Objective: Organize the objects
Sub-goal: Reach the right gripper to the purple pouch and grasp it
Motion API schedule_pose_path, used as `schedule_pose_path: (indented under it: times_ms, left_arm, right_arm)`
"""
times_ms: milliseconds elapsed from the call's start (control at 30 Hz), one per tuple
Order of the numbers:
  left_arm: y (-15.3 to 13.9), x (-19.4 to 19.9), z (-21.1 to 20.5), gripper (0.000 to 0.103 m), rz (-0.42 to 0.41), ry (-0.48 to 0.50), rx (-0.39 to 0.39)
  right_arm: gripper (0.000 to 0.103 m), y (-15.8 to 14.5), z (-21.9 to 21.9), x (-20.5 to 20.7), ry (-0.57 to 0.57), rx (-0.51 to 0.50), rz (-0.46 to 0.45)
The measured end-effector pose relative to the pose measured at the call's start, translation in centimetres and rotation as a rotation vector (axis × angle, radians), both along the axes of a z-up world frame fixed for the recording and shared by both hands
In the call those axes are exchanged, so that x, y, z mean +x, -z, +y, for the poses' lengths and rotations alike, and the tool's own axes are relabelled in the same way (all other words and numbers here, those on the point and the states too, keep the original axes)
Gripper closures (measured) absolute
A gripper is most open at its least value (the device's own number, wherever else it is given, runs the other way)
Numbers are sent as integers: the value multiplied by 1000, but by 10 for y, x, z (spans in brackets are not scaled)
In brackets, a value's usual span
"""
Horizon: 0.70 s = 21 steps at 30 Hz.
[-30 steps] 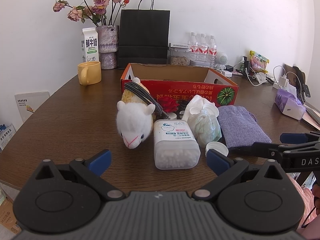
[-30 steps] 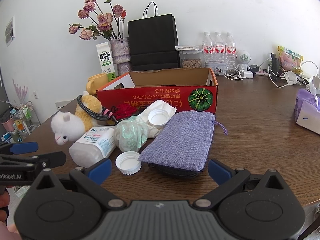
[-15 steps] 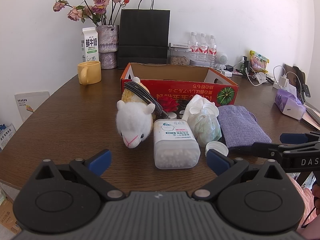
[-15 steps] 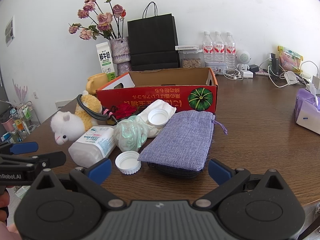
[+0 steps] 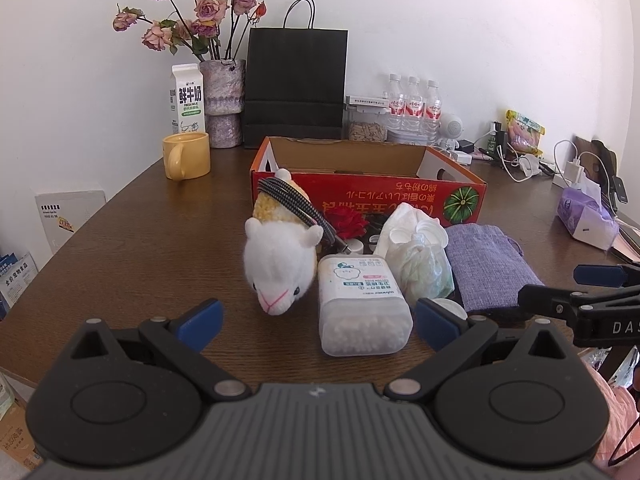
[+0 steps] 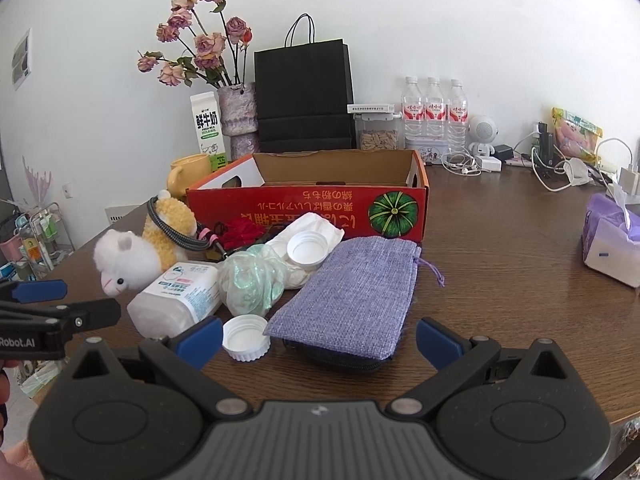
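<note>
Both tools hover low at the near table edge with jaws spread wide and holding nothing: the left gripper (image 5: 318, 322) faces the white plush alpaca (image 5: 280, 264) and the clear cotton-swab box (image 5: 362, 304) lying beside it, while the right gripper (image 6: 319, 338) faces a loose white cap (image 6: 245, 337) and the purple cloth pouch (image 6: 352, 298). Behind this cluster stands the open red cardboard box (image 6: 308, 210) on the brown table (image 6: 500, 264).
</note>
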<state>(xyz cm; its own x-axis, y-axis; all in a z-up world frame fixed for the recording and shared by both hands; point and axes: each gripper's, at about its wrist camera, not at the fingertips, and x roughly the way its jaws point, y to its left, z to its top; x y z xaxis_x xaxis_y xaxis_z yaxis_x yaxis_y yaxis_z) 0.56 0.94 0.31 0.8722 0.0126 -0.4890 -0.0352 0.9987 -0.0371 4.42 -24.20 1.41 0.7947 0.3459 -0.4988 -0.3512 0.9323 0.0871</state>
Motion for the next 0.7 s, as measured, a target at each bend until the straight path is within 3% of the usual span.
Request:
schedule_pose_path:
  times_ms: [233,700]
  left_arm:
    - [-4,15,3,0,-18,-25,25]
    - [-6,54,16,0,-15,-113,51]
  right_arm:
    - [0,-3,5,12,-1,-37,-47]
    - [0,11,22,57,21,-95,-13]
